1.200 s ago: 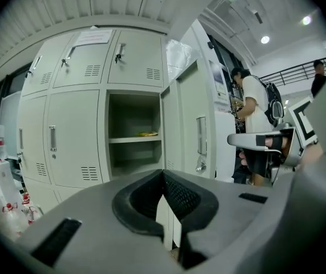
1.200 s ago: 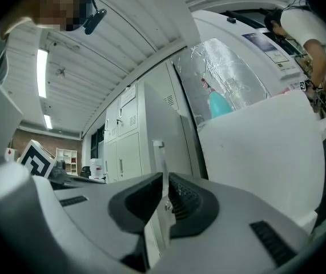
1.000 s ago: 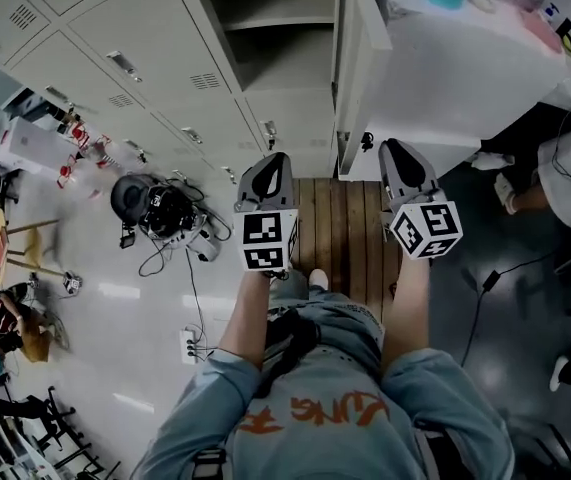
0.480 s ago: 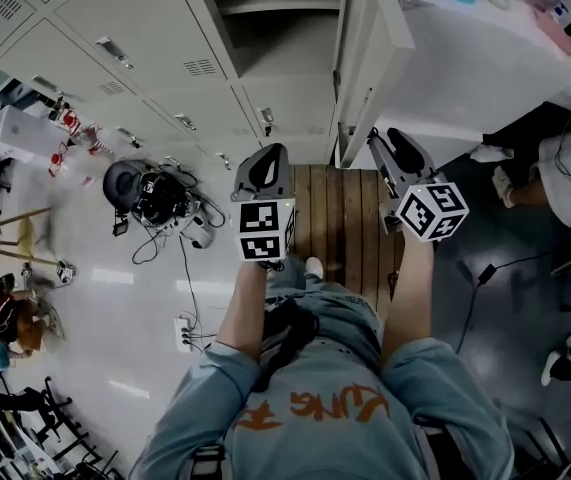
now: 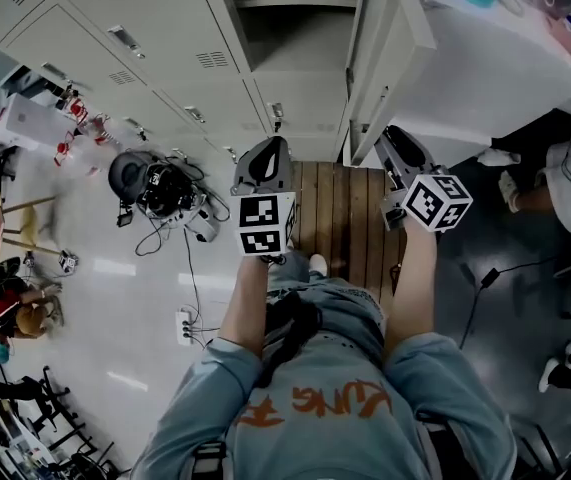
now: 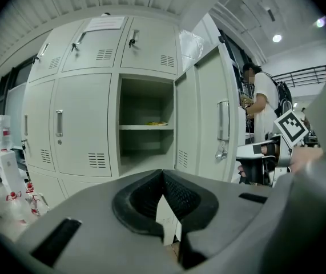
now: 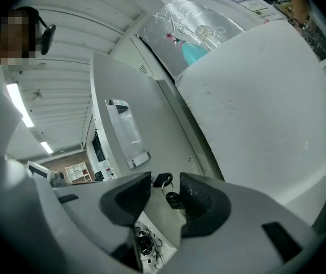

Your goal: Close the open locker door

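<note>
Pale grey metal locker door [image 5: 383,68] stands ajar at upper centre. Right tongs [image 5: 395,140], jaws just opened and empty, point level at its dangling black keys [image 7: 164,181]. Left tongs [image 5: 270,148] are clenched alongside. Open compartment [image 5: 285,28] lies left of the door's free edge.

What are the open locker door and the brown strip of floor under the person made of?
The open locker door: probably painted sheet metal, pale grey and matte, judging by its stamped vent slots and shiny handle. The floor strip: seemingly wood, brown planks with visible seams, dull finish.
</note>
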